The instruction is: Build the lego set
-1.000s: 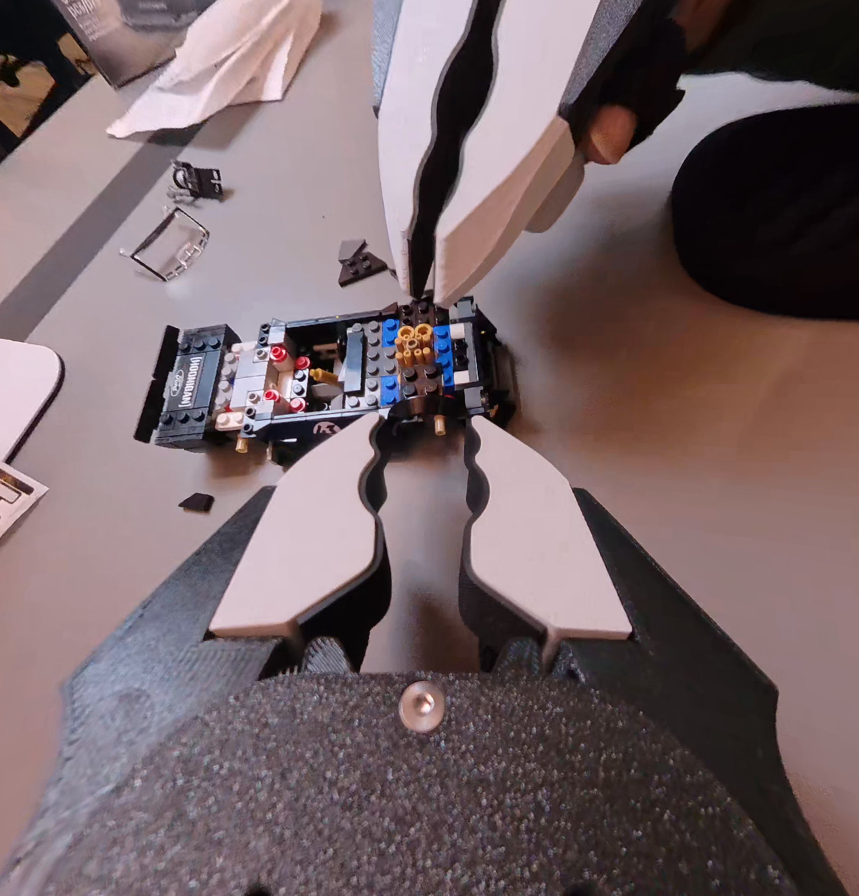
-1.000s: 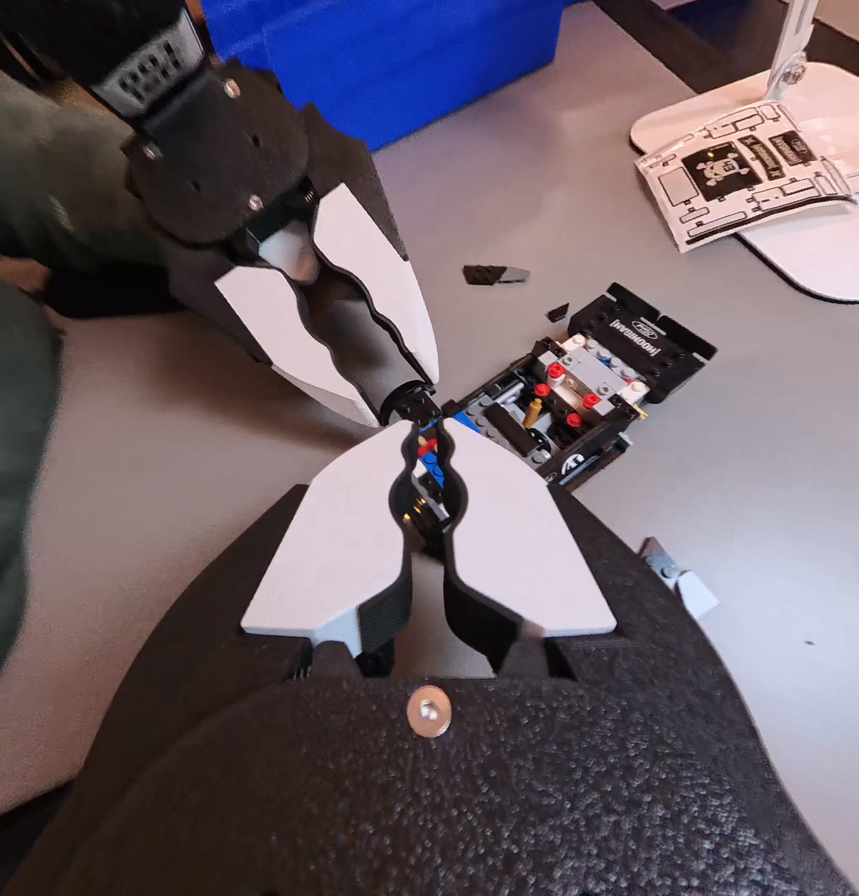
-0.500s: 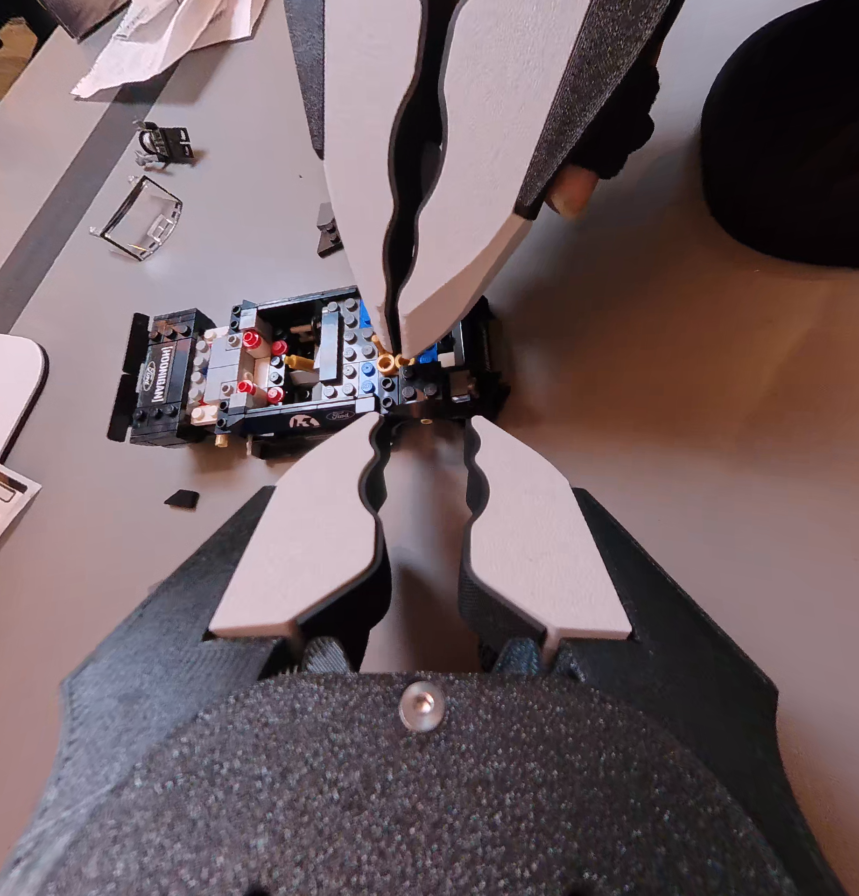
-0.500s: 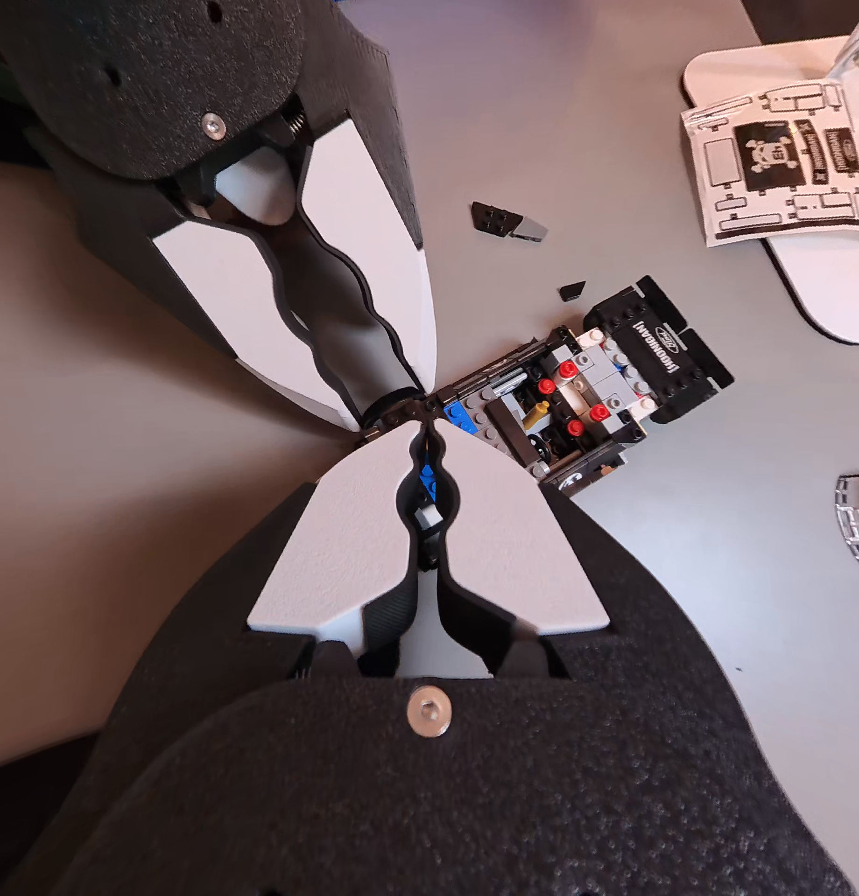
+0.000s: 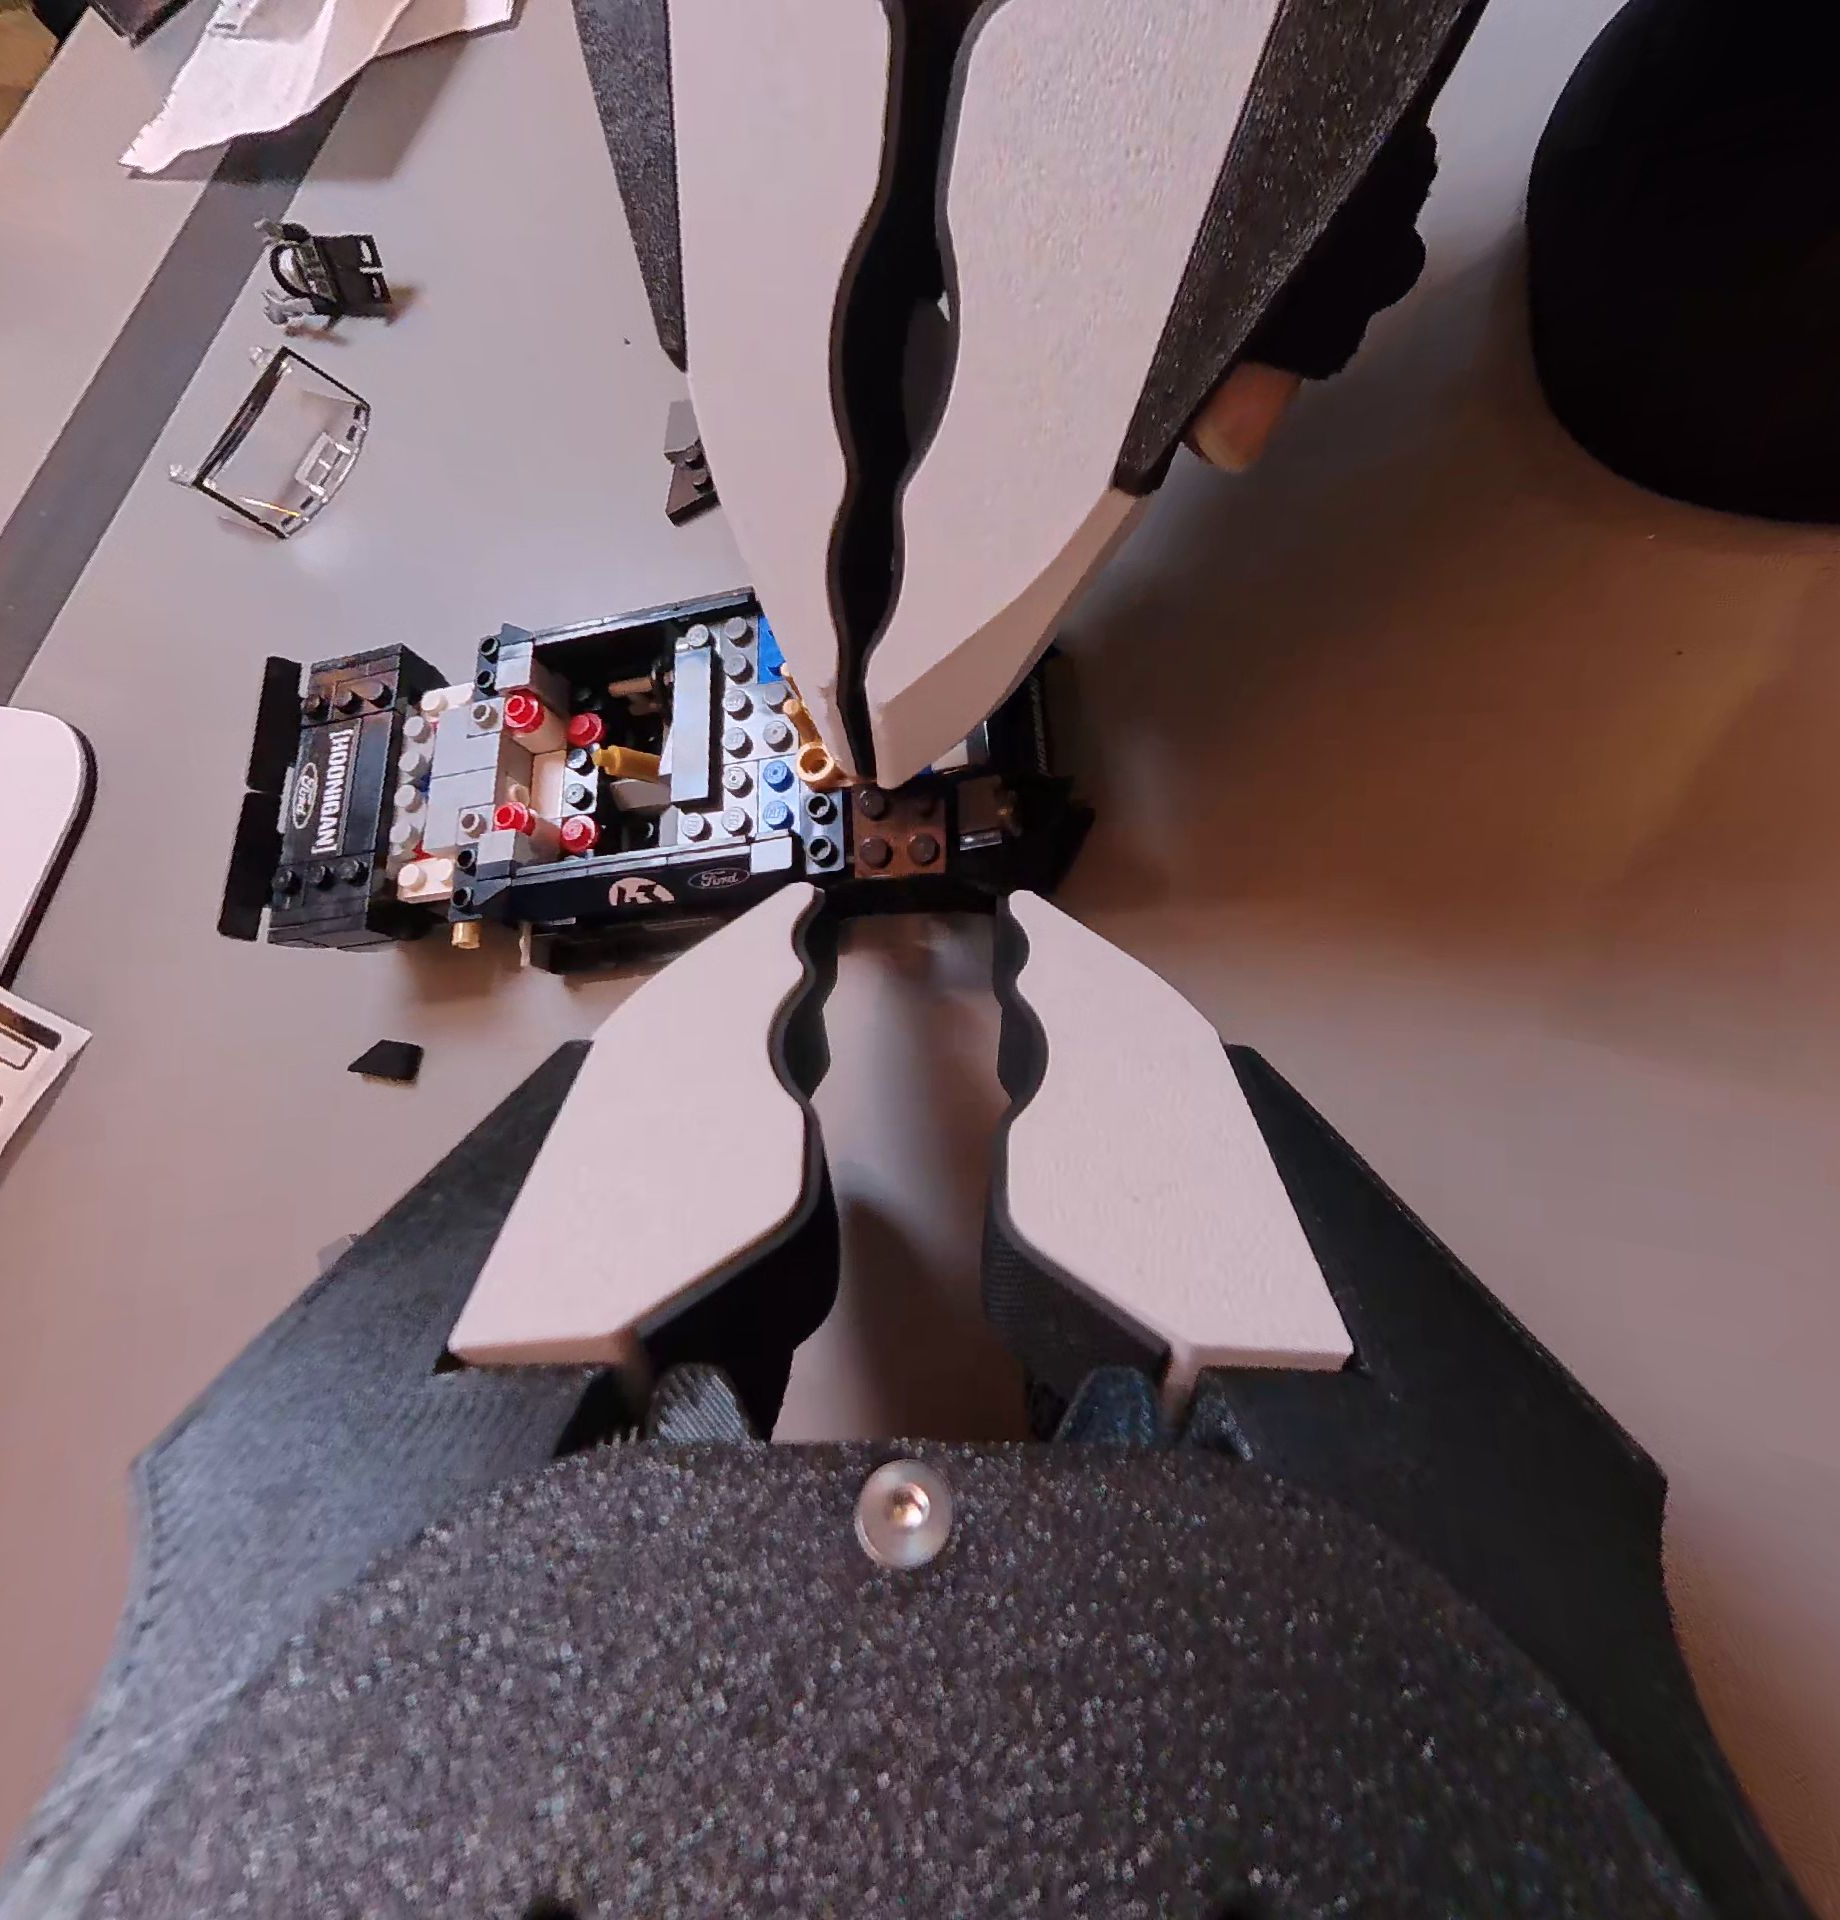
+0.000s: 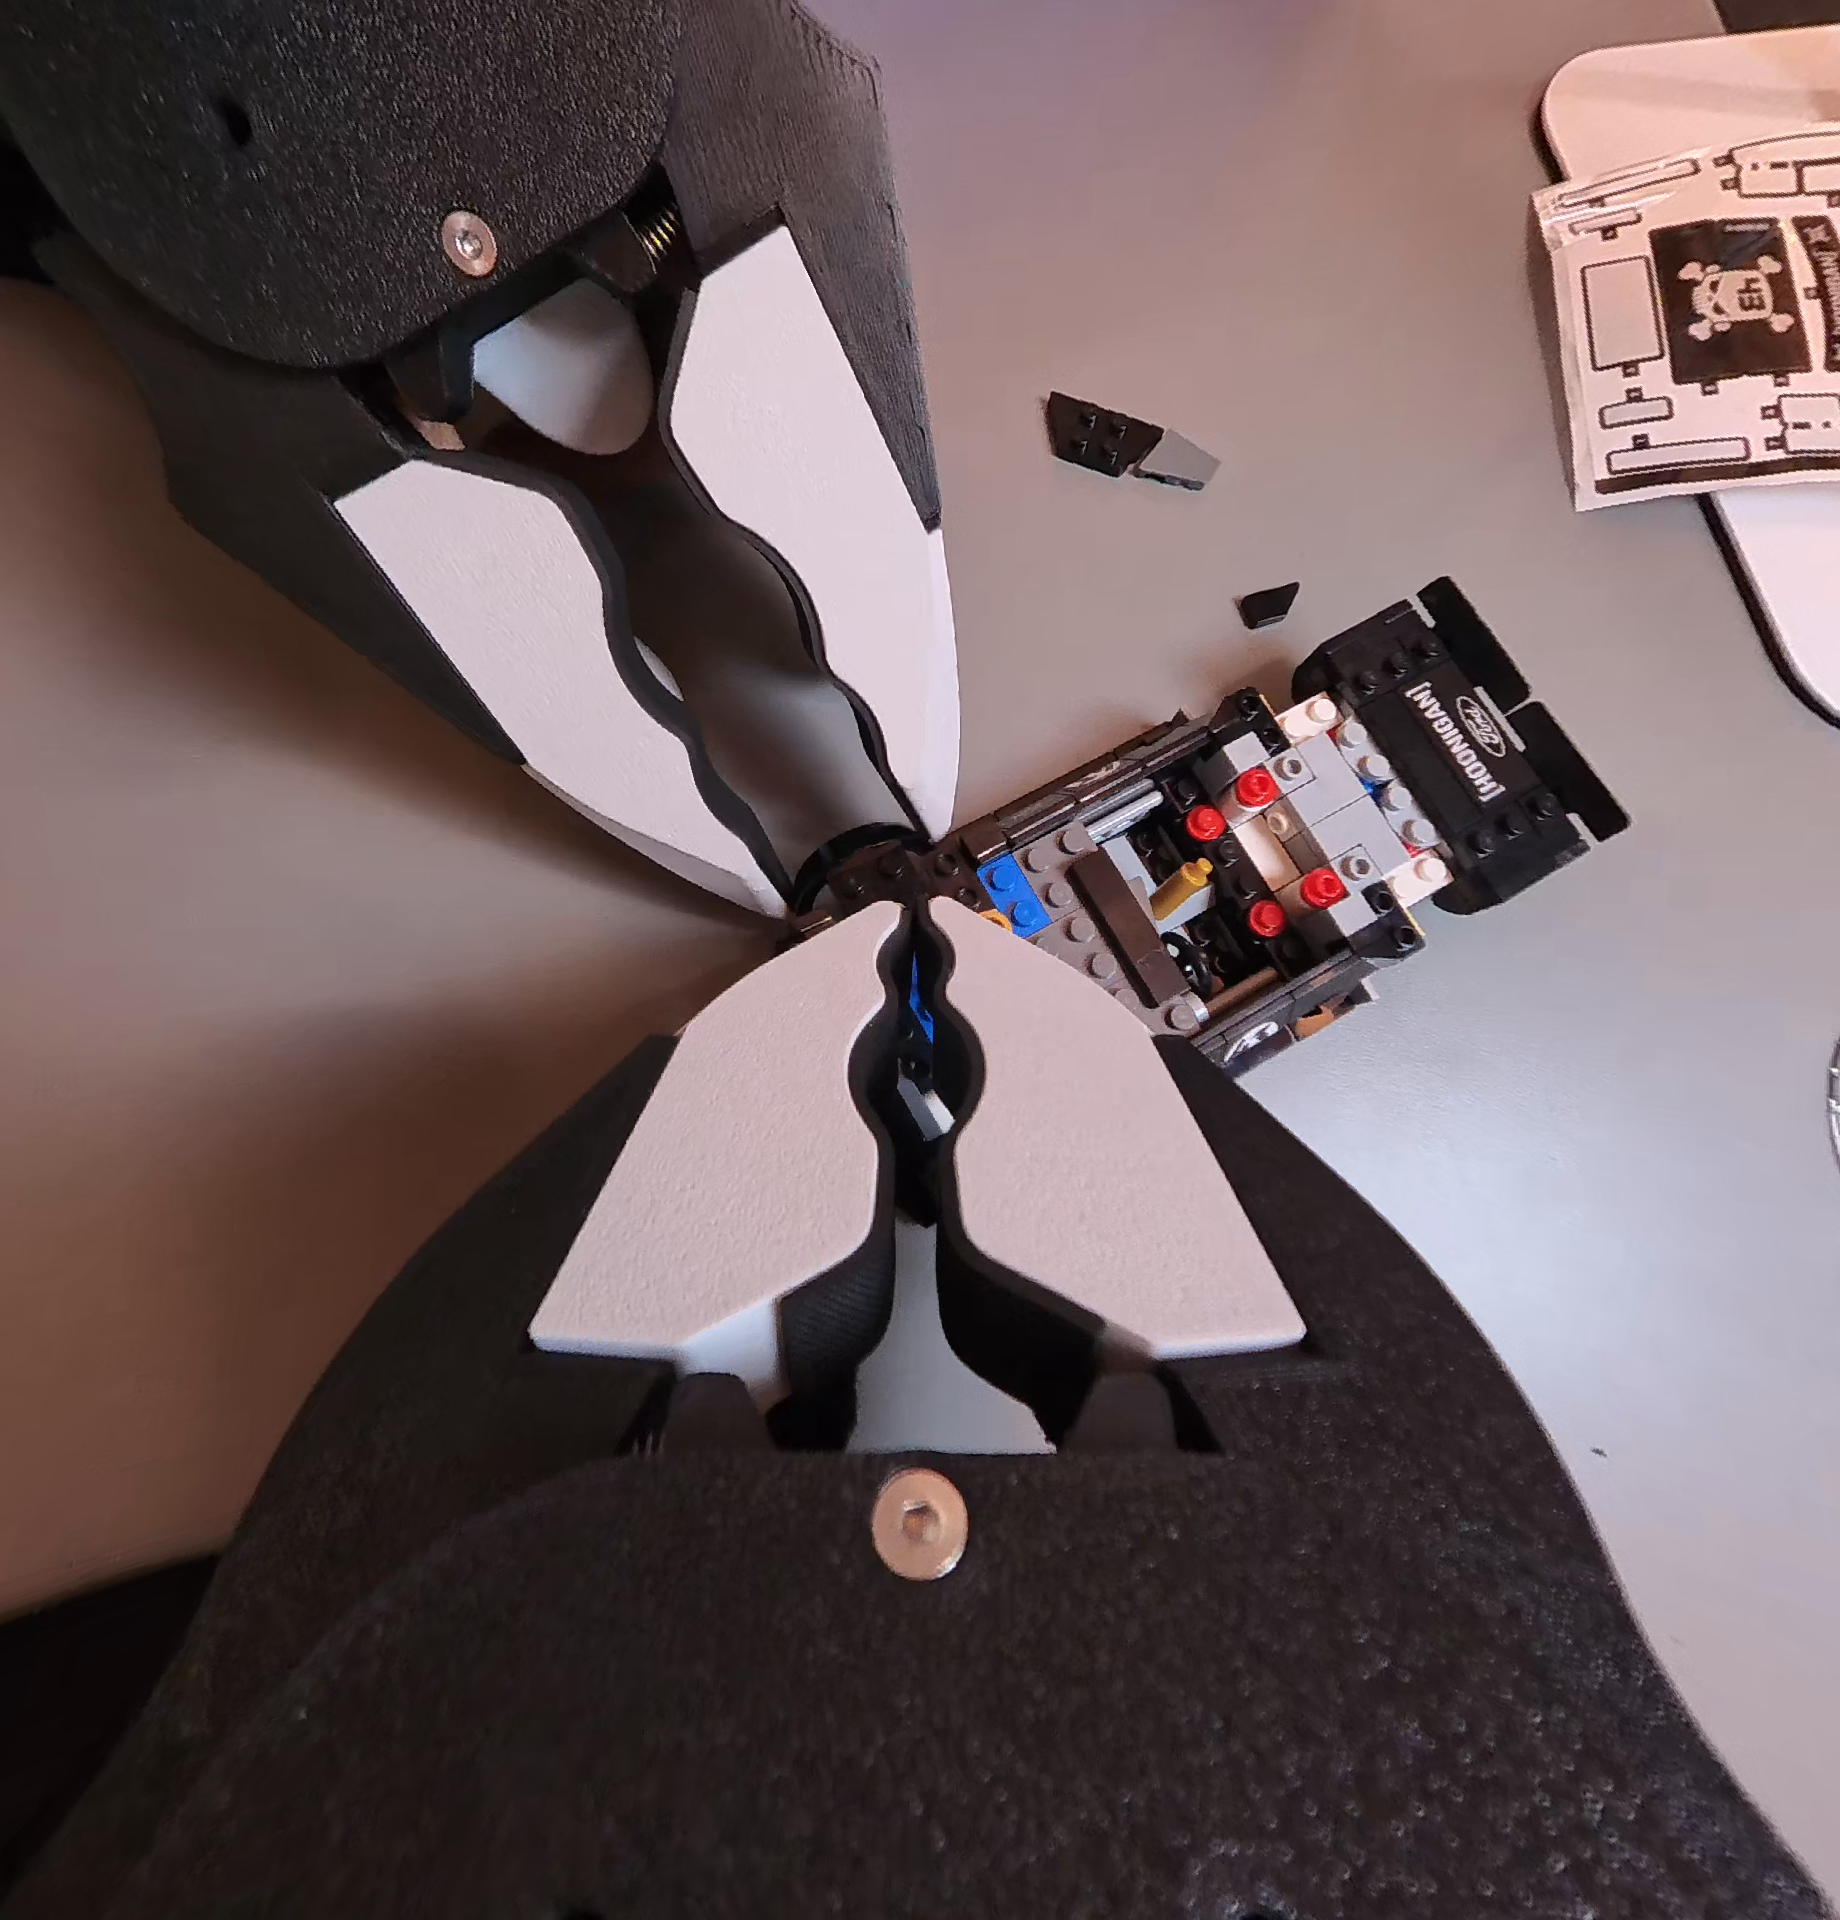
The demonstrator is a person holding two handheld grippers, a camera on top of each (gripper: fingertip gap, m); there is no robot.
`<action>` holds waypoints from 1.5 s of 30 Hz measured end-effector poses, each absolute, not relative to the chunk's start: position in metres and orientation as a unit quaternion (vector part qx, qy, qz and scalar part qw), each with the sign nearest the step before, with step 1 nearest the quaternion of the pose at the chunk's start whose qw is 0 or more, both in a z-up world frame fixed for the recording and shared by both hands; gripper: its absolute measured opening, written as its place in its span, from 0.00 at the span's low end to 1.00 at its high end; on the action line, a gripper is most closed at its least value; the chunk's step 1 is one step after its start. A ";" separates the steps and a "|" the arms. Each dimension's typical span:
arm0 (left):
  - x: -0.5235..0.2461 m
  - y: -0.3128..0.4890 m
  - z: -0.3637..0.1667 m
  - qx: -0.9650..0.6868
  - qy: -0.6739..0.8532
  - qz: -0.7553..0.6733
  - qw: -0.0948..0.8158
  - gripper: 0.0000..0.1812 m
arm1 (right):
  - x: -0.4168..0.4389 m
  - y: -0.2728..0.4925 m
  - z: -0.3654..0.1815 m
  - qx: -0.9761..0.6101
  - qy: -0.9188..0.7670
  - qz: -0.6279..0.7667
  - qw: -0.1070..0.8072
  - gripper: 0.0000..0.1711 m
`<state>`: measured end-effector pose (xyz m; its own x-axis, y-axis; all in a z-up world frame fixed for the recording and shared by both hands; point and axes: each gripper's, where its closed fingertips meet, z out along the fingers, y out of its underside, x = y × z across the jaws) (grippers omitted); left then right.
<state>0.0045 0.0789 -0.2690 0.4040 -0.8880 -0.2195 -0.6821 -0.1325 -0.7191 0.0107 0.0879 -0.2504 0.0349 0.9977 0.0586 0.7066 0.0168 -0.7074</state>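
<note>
Evenly bright, soft warm cast across the table (image 5: 1415, 831); gentle shadows under the lego car (image 5: 625, 790); strong fisheye bending at edges (foreground slightly soft).

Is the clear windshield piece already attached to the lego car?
No, the clear windshield piece lies loose on the table, apart from the lego car.
</note>
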 end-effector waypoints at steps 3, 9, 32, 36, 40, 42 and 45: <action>0.005 0.079 -0.269 -0.741 0.530 -0.130 0.390 0.16 | 0.009 0.087 -0.250 -0.654 -0.652 0.244 0.297 0.00; 0.006 0.079 -0.268 -0.743 0.527 -0.133 0.389 0.16 | 0.009 0.085 -0.249 -0.649 -0.660 0.235 0.298 0.00; 0.004 0.083 -0.270 -0.755 0.519 -0.123 0.381 0.16 | 0.008 0.089 -0.249 -0.665 -0.637 0.265 0.286 0.00; 0.004 0.082 -0.272 -0.756 0.523 -0.122 0.375 0.16 | 0.011 0.090 -0.250 -0.669 -0.640 0.253 0.281 0.00; 0.003 0.082 -0.273 -0.757 0.524 -0.119 0.372 0.16 | 0.010 0.091 -0.245 -0.672 -0.632 0.262 0.285 0.00; 0.004 0.083 -0.273 -0.757 0.526 -0.115 0.371 0.16 | 0.011 0.093 -0.242 -0.677 -0.624 0.266 0.286 0.00; 0.004 0.083 -0.273 -0.756 0.530 -0.110 0.368 0.16 | 0.013 0.096 -0.243 -0.680 -0.625 0.256 0.285 0.00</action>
<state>0.0041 0.0830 -0.2731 0.4140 -0.8825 -0.2231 -0.7201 -0.1676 -0.6733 0.0129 0.0959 -0.2426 0.0878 0.9961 0.0075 0.7035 -0.0567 -0.7084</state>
